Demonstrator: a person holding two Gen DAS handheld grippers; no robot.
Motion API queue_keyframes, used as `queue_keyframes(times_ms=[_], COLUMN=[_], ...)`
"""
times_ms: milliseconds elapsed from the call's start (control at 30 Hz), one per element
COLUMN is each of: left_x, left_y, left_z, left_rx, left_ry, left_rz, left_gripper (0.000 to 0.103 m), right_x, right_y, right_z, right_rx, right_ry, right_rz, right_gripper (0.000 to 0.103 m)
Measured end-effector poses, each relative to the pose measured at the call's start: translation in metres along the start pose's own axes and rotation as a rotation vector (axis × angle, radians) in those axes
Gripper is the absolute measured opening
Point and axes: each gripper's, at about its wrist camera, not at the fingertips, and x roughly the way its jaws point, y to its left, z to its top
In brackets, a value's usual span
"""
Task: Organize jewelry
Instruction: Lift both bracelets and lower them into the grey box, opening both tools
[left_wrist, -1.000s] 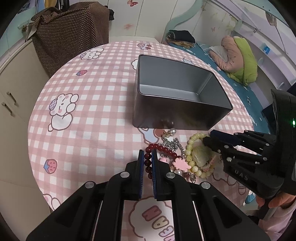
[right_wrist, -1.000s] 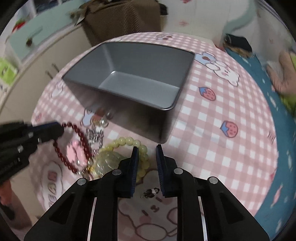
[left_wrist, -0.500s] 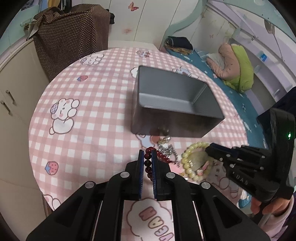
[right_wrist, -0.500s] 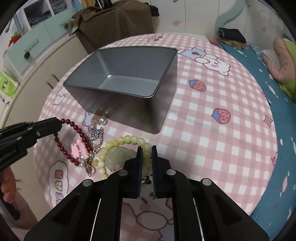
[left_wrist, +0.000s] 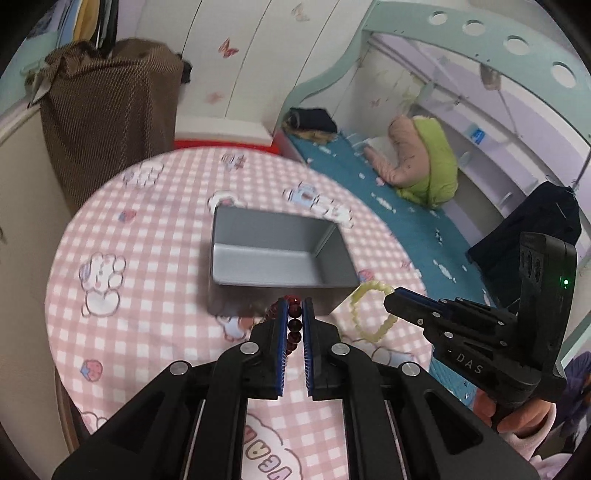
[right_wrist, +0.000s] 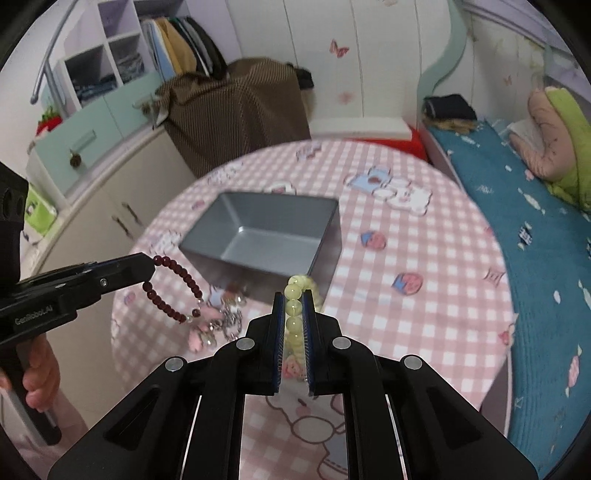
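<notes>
My left gripper (left_wrist: 294, 308) is shut on a dark red bead bracelet (left_wrist: 294, 325) and holds it above the table; from the right wrist view the bracelet (right_wrist: 173, 291) hangs from the left gripper (right_wrist: 149, 267). My right gripper (right_wrist: 294, 301) is shut on a pale yellow-green bead bracelet (right_wrist: 293, 306), lifted off the table; it also shows in the left wrist view (left_wrist: 371, 314) at the right gripper's tip (left_wrist: 391, 299). The grey metal tin (left_wrist: 221, 266) (right_wrist: 328, 236) stands open and empty just beyond both grippers.
A silver chain and pink charm pieces (right_wrist: 216, 325) lie on the pink checked round table (left_wrist: 147, 332) in front of the tin. A bed (right_wrist: 535, 221) is to the right, cabinets (right_wrist: 110, 206) and a brown covered object (left_wrist: 107, 122) behind.
Both grippers have risen from the table, each lifting its bracelet out of the pile. The red and the yellow-green bracelets now hang in the air near the tin's front wall.
</notes>
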Motion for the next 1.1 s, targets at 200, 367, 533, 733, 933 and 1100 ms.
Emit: queue_keyframes(times_ms=[200, 367, 533, 733, 933, 1100], left_x=[-0.013, -0.023, -0.029, -0.030, -0.018, 0.005], left_y=[-0.009, -0.017, -0.020, -0.025, -0.021, -0.008], left_z=[0.009, 0.015, 0.025, 0.038, 0.057, 0.067], left_rx=[0.020, 0.041, 0.046, 0.068, 0.070, 0.055], left_ry=[-0.045, -0.077, -0.100, -0.121, -0.118, -0.080], left_rz=[0.009, 0.012, 0.008, 0.026, 0.056, 0.078], left_gripper=[0.006, 0.006, 0.006, 0.006, 0.006, 0.006], right_x=[-0.024, -0.037, -0.043, -0.030, -0.006, 0.020], right_y=[-0.003, -0.001, -0.002, -0.006, -0.009, -0.009], right_z=[0.008, 0.014, 0.026, 0.046, 0.063, 0.075], right_rx=[0.012, 0.014, 0.032, 0.078, 0.109, 0.116], right_ry=[-0.078, -0.116, -0.145, -0.140, -0.125, -0.087], right_rz=[0.004, 0.024, 0.070, 0.120, 0.107, 0.104], right_gripper=[0.010, 0.010, 0.010, 0.010, 0.010, 0.010])
